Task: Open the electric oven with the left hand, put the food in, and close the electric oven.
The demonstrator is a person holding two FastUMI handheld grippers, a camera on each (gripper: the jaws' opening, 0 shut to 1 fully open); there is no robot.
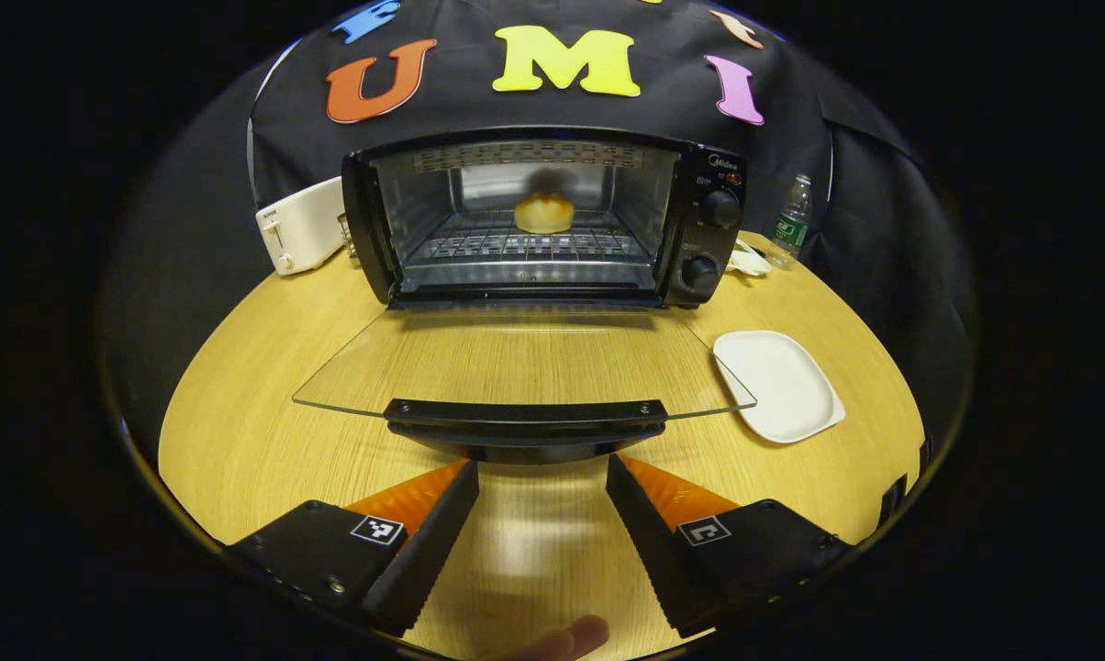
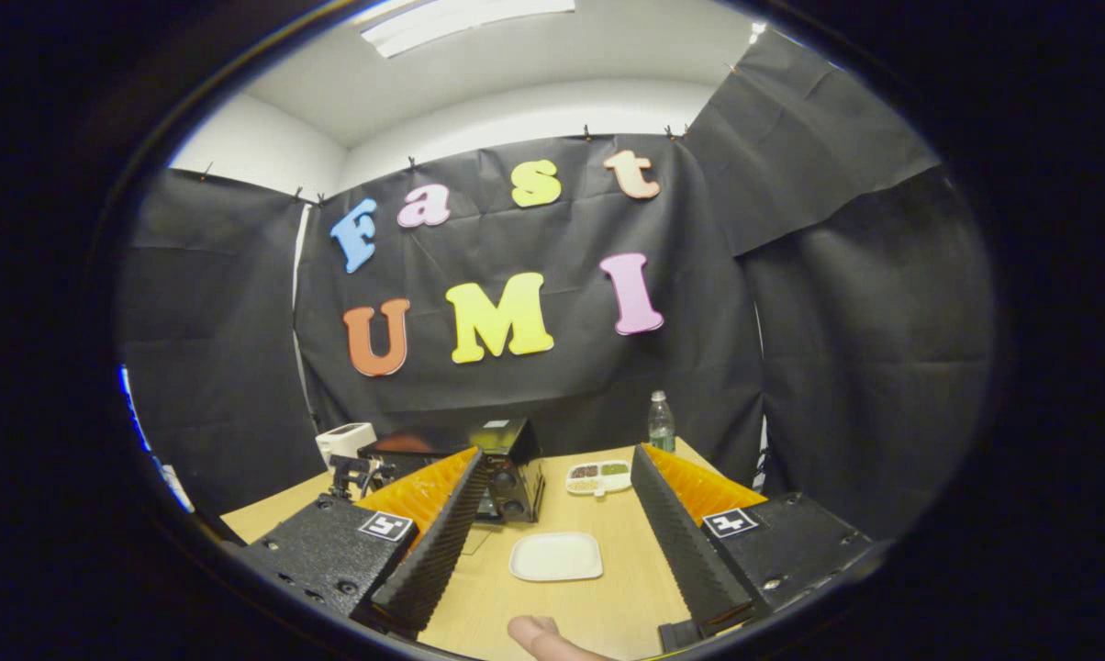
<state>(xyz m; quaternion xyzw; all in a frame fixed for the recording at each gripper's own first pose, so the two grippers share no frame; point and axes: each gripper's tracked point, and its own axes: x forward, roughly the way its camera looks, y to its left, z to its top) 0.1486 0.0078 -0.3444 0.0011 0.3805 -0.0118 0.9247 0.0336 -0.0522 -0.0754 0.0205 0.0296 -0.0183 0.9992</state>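
Left gripper view. Nearest the lens, a fingertip (image 1: 566, 636) of the person shows at the bottom edge, between and behind the two fingers of the left gripper (image 1: 541, 477). The fingers are spread wide apart, with bare wooden table (image 1: 240, 431) between them; they grip nothing. Just ahead of the fingertips lies the black handle (image 1: 525, 420) of the oven door (image 1: 516, 363), a glass pane folded fully down and level over the table. Far ahead to the left stands a white toaster (image 1: 300, 225). Straight ahead stands the oven (image 1: 543, 220), its chamber open; a round bun (image 1: 543, 212) sits on the wire rack (image 1: 525, 246) at the middle toward the back. Two knobs (image 1: 719, 209) are on the oven's right panel. Ahead to the right, beside the door, lies a white plate (image 1: 777, 386); beyond it, near the wall, stands a bottle (image 1: 793, 220).

Right gripper view. A fingertip (image 2: 543, 638) shows at the bottom edge. The right gripper (image 2: 557, 464) is raised above the table, its fingers wide apart and holding nothing. Behind the left finger stand the toaster (image 2: 346, 441) and the oven (image 2: 507, 468). Between the fingers lie the plate (image 2: 556, 556) and, farther off, a divided dish (image 2: 598, 476); the bottle (image 2: 661, 422) stands above the right fingertip.
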